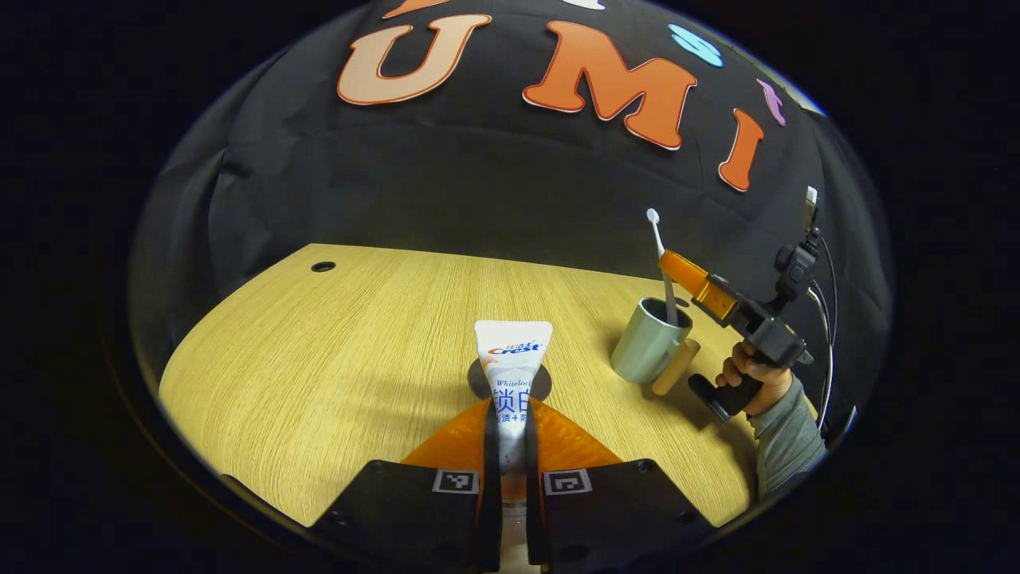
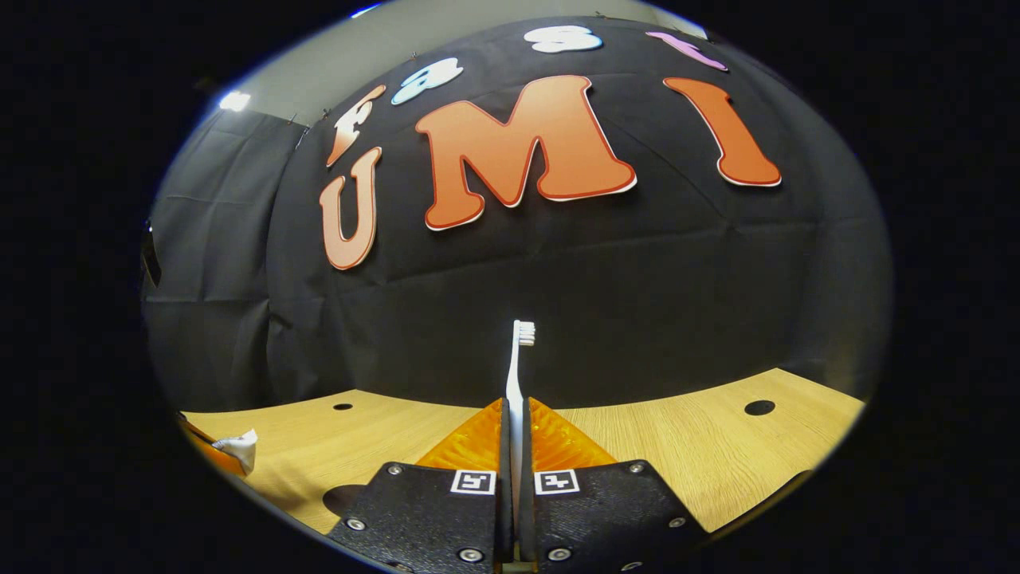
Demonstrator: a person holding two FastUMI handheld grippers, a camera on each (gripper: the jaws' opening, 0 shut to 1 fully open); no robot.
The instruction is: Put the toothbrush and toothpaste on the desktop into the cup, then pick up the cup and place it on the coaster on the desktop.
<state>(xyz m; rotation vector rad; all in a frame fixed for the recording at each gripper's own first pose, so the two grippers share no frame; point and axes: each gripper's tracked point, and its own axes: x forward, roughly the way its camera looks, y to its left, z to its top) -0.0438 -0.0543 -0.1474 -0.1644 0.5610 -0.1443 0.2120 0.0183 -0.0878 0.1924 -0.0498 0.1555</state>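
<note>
Clamped in the left tongs (image 1: 510,446), the toothpaste tube (image 1: 512,375) is held above the counter (image 1: 319,359). By the right edge, the right tongs (image 2: 514,446) pinch the toothbrush (image 1: 663,263) over the cup (image 1: 649,339); a tilted release could tip the cup.

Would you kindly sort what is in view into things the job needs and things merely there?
For the job:
- toothpaste tube, in the left gripper
- toothbrush, in the right gripper, over the cup
- dark round coaster, behind the tube

Merely there:
- cable holes in the desktop
- wooden desktop
</note>
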